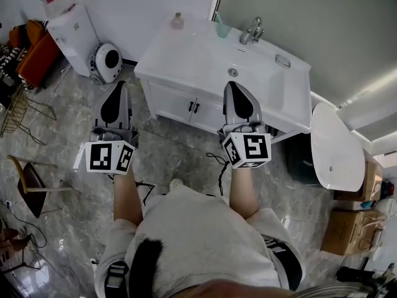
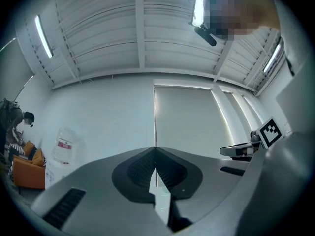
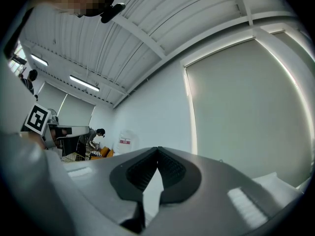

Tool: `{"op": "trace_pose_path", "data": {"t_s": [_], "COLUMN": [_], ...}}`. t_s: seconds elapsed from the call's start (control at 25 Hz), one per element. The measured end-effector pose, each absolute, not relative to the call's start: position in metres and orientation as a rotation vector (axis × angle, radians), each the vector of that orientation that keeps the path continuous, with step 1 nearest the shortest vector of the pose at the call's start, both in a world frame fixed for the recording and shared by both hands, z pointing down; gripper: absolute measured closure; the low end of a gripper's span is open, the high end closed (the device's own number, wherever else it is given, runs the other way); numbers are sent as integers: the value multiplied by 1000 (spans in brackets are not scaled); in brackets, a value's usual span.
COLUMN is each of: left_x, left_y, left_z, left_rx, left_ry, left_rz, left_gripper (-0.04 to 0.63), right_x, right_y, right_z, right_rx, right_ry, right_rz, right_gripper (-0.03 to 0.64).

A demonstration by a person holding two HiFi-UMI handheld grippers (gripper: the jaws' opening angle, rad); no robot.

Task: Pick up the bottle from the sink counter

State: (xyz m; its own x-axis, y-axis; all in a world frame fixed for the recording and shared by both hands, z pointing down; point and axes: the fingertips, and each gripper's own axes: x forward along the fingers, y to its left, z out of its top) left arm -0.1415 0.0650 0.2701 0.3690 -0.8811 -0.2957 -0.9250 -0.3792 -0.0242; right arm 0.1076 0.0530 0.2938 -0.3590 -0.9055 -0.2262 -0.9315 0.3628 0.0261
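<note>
In the head view the person stands facing a white sink counter (image 1: 186, 54). The bottle (image 1: 177, 21), small and pale with a cap, stands upright at the counter's back left corner, close to the wall. A teal cup (image 1: 222, 28) and the faucet (image 1: 251, 31) stand further right along the back edge. The left gripper (image 1: 118, 87) is held over the grey floor in front of the cabinet's left end, and its jaws look pressed together. The right gripper (image 1: 232, 85) points at the counter's front edge beside the basin (image 1: 248, 64), and its jaws are also closed. The bottle lies beyond both grippers, well apart from each and roughly between their lines. A white water dispenser (image 1: 73, 35) stands to the left of the counter and a white toilet (image 1: 335, 144) to its right.

The left gripper view shows that gripper tilted up at the wall, a window blind (image 2: 189, 119) and the ceiling. Its two jaws meet at the tips with nothing between them. The right gripper's marker cube (image 2: 270, 132) shows at the right edge.

The right gripper view also faces the wall and ceiling. Its jaws are fully together and hold nothing. The left gripper's marker cube (image 3: 37, 118) shows at the left.
</note>
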Motion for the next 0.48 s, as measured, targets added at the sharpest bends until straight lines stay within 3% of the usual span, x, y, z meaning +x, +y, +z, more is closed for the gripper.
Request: {"op": "trace_pose_path", "data": {"t_s": [0.48], "left_x": [-172], "left_y": [21], "left_z": [282], "left_rx": [-2469], "left_ry": [1644], "left_rz": [382], "left_gripper": [588], "right_x": [82], "right_y": [11], "right_z": [304], "right_rx": [-1708], "right_ry": [2468], "right_rz": [208], "right_gripper": [606]}}
